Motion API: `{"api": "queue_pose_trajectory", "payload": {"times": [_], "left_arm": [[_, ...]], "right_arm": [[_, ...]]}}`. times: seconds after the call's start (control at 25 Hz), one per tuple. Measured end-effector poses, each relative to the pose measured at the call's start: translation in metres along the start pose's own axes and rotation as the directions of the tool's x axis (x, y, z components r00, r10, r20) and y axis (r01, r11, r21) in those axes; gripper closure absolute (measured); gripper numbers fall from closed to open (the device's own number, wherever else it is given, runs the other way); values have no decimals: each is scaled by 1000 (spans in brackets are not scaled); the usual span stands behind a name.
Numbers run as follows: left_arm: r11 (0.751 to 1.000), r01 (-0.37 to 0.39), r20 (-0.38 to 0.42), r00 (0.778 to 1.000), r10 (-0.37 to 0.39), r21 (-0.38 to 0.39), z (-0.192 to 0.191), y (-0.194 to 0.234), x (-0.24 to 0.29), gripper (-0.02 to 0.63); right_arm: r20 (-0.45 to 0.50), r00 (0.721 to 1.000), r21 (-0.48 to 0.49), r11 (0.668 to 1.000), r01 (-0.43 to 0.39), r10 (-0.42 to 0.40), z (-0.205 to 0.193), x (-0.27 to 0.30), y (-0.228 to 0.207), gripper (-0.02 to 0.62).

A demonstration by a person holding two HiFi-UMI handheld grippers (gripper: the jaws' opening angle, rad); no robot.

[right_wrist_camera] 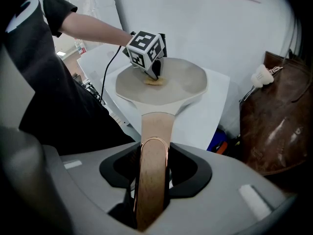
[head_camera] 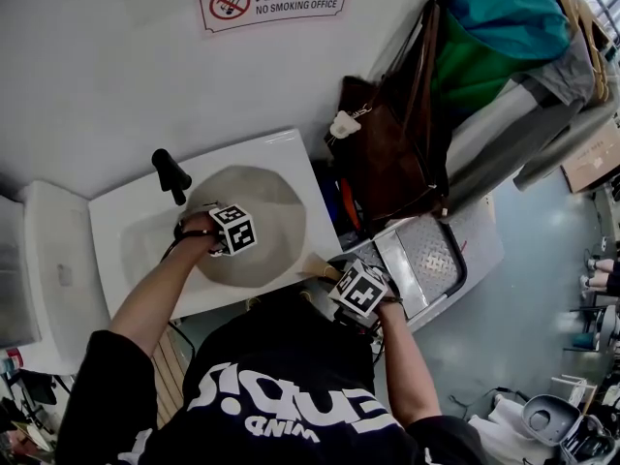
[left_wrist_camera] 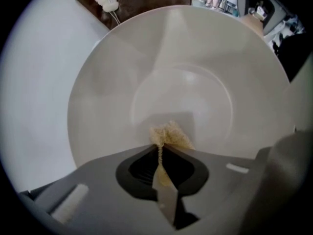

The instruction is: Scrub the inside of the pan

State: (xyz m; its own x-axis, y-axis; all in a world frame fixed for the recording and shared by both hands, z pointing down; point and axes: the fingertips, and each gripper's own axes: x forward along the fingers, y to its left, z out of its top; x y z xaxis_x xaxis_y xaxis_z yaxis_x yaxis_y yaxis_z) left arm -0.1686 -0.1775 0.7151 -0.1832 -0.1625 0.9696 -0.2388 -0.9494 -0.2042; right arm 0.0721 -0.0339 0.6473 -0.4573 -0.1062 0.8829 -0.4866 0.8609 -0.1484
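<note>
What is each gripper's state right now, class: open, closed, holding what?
Left gripper: closed on a small beige scrub cloth, inside the pale round pan.
Right gripper: closed on the pan's light wooden handle.

A shallow, round pale grey pan [head_camera: 276,211] with a light wooden handle [right_wrist_camera: 155,131] sits level on the white desk [right_wrist_camera: 215,106]. A small yellowish fibrous scrub pad [left_wrist_camera: 168,133] rests on its inner floor.
</note>
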Motion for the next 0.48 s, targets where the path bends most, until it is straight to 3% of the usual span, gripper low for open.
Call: {"api": "queue_pose_trajectory", "payload": {"times": [0.48], "left_arm": [[988, 154, 24, 988, -154, -1, 15, -43, -8, 584]], "right_arm": [[8, 1000, -3, 1000, 6, -6, 3, -2, 1, 434]]}}
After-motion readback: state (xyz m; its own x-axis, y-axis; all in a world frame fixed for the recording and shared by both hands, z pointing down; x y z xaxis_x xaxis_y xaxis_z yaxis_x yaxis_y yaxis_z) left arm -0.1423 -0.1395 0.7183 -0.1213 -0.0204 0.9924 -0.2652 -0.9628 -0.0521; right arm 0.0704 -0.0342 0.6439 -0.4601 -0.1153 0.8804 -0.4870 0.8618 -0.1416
